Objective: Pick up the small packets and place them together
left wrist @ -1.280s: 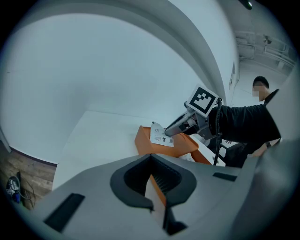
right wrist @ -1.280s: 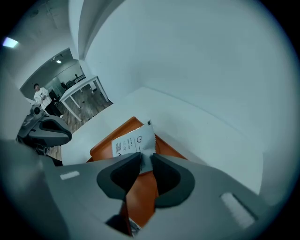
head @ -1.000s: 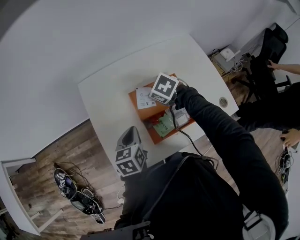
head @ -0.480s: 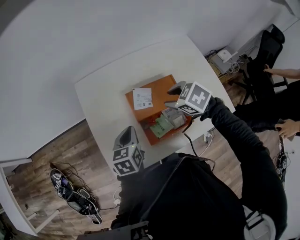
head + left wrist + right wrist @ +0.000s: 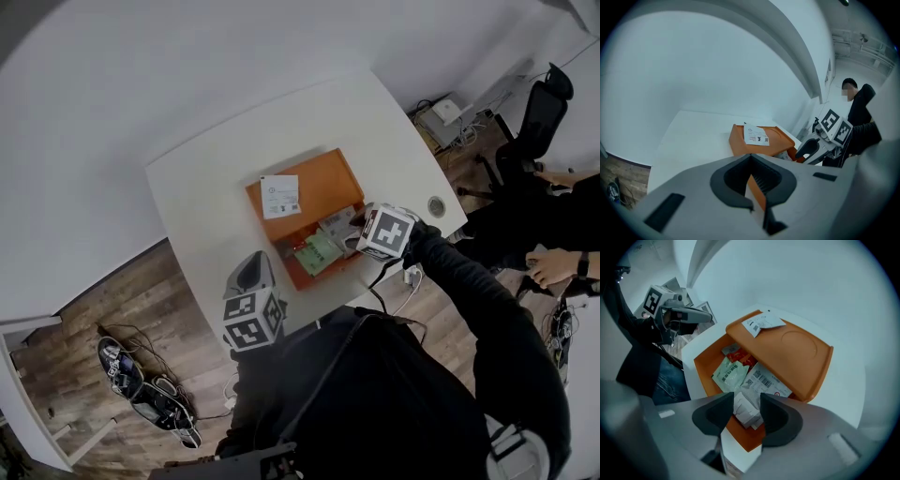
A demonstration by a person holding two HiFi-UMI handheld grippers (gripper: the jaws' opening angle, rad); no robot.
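**Head view.** A white table (image 5: 202,187) carries an orange box (image 5: 292,272). Its lid (image 5: 323,187) covers the far part, and a white slip (image 5: 280,196) lies on the lid. The small packets (image 5: 328,239) lie together in the open near part, a green packet (image 5: 317,253) beside a barcode packet (image 5: 339,223). Their print is too small to read. The right claw (image 5: 375,236) hangs over the box's near right corner on an outstretched dark sleeve (image 5: 469,300), pointing steeply down. Its marker cube hides the jaws and some of the packets. The left claw (image 5: 255,269) is held low at the table's near edge, apart from the box and aimed toward it.

**Left gripper view.** The left claw (image 5: 751,163) has its tips pressed together, pinching nothing; a sliver of orange shows behind them. The box wall hides nearly all the packets. The right claw (image 5: 806,151) stands beyond the box.

**Right gripper view.** The right claw (image 5: 746,405) is spread wide, and its jaws have just been opening. A small white packet (image 5: 743,412) shows in the gap, lying in the box on the others, and the pads do not press it. Beyond it lie the green packet (image 5: 731,373), the barcode packet (image 5: 766,380) and a red packet (image 5: 736,355) half under the lid. The white shape low in the gap is cut off and unclear.
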